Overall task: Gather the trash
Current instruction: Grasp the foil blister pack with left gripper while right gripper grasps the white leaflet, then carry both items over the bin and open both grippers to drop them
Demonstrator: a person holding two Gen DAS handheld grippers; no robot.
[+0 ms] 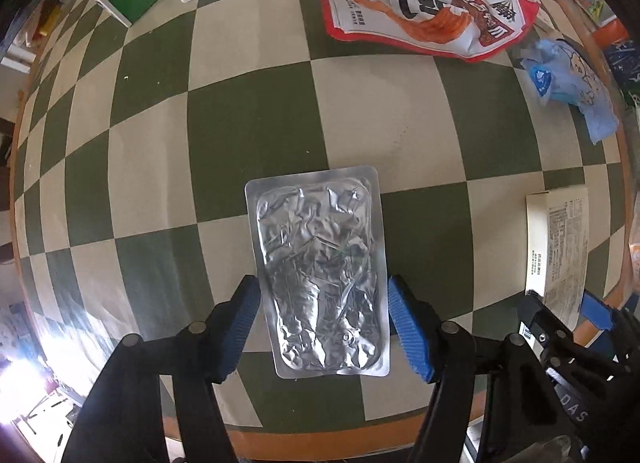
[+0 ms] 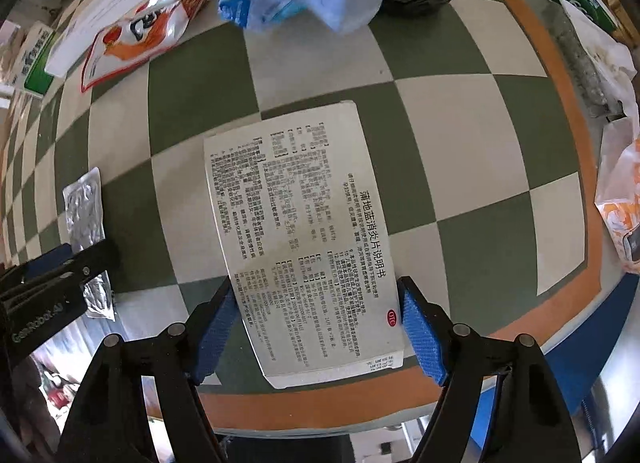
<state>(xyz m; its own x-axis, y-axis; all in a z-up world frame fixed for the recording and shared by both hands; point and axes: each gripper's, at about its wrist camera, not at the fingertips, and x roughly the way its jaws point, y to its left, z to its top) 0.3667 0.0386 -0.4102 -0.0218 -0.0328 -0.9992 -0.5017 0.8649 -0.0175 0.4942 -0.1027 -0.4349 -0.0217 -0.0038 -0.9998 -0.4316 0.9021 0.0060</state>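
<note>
Nothing is seen collected yet. The foil blister pack (image 1: pixel 320 275) lies on the checkered bench (image 1: pixel 400 123) between the spread left gripper (image 1: pixel 324 327); the printed leaflet box (image 2: pixel 304 239) is straddled, ungripped, by the open right gripper (image 2: pixel 320 337). Wrappers (image 1: pixel 424 11) remain.

You see a crinkled, shiny foil blister pack (image 1: pixel 320 275) on a matt checked cloth (image 1: pixel 248 111). Your pads (image 1: pixel 408 327) look like ribbed blue rubber. The medicine box (image 2: pixel 304 239) is matt printed cardboard; the red pouch (image 1: pixel 424 11) is glossy plastic.

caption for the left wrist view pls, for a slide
Left claw straddles a crumpled silver foil blister pack on the green-and-cream checked tablecloth.
</note>
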